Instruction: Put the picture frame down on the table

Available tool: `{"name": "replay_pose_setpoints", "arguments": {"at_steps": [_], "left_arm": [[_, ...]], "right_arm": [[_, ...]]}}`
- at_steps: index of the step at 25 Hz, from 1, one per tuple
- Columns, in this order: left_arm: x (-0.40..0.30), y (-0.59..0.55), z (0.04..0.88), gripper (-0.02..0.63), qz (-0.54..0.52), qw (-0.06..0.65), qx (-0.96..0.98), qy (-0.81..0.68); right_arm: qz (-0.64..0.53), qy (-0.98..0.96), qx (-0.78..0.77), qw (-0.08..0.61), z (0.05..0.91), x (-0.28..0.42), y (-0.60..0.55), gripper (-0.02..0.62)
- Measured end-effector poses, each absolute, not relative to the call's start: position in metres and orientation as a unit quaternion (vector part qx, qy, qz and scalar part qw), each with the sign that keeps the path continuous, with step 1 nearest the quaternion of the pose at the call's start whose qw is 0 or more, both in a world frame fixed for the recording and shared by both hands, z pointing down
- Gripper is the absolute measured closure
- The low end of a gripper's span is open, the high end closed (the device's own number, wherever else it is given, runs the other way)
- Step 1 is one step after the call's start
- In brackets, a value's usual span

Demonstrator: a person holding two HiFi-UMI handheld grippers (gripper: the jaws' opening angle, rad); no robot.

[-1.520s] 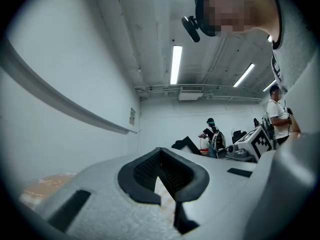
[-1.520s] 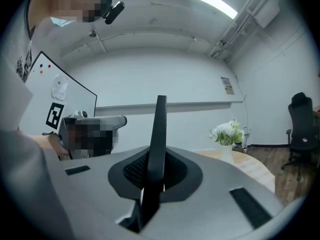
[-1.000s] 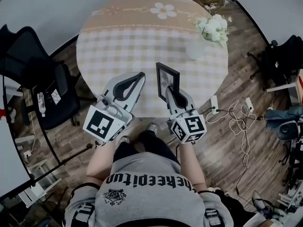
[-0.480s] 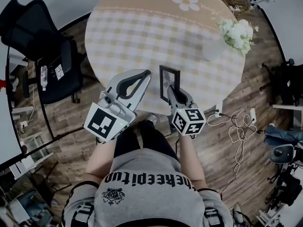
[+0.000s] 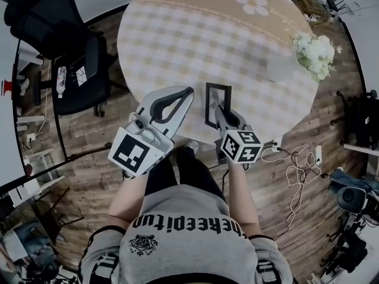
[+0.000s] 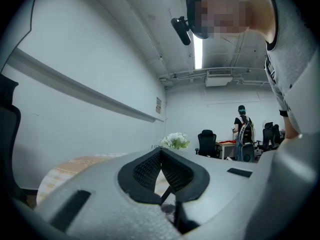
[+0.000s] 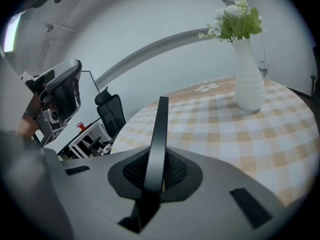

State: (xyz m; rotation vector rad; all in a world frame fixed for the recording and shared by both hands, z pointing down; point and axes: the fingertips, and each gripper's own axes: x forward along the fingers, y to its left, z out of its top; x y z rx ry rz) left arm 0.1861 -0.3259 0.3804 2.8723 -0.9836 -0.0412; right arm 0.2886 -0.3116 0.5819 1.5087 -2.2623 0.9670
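My right gripper (image 5: 221,109) is shut on the lower edge of a black picture frame (image 5: 214,97). The frame stands upright over the near edge of the round checked table (image 5: 195,34). In the right gripper view the frame (image 7: 161,118) shows edge-on, rising from between the pads of that gripper (image 7: 156,170); whether its bottom touches the cloth is hidden. My left gripper (image 5: 188,92) hangs just left of the frame, shut with nothing in it. Its jaws meet at the tip in the left gripper view (image 6: 160,153). It also appears in the right gripper view (image 7: 56,100).
A white vase of white flowers (image 5: 314,51) stands at the table's far right edge (image 7: 249,79). A black office chair (image 5: 74,64) is left of the table. Cables and a power strip (image 5: 294,161) lie on the wooden floor to the right. A person (image 6: 243,134) stands far back.
The right gripper has come down with the frame towards the table's near edge and tipped. The left gripper has sunk a little beside it. Both stay shut.
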Motion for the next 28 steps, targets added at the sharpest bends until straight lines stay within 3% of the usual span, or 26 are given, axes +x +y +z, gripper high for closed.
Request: {"name": "replay_pose_setpoints", "arguments": {"at_steps": [23,28], "left_arm": [[0.183,-0.330,0.384,0.591,-0.007,0.056,0.944,-0.326],[0.181,-0.331,0.386,0.591,-0.005,0.058,0.944,-0.326]], "right_arm": [[0.340,-0.755,0.522,0.203,0.615,0.316,-0.328,0.494],[0.317,-0.746,0.540,0.226,0.620,0.325,-0.329,0.437]]}}
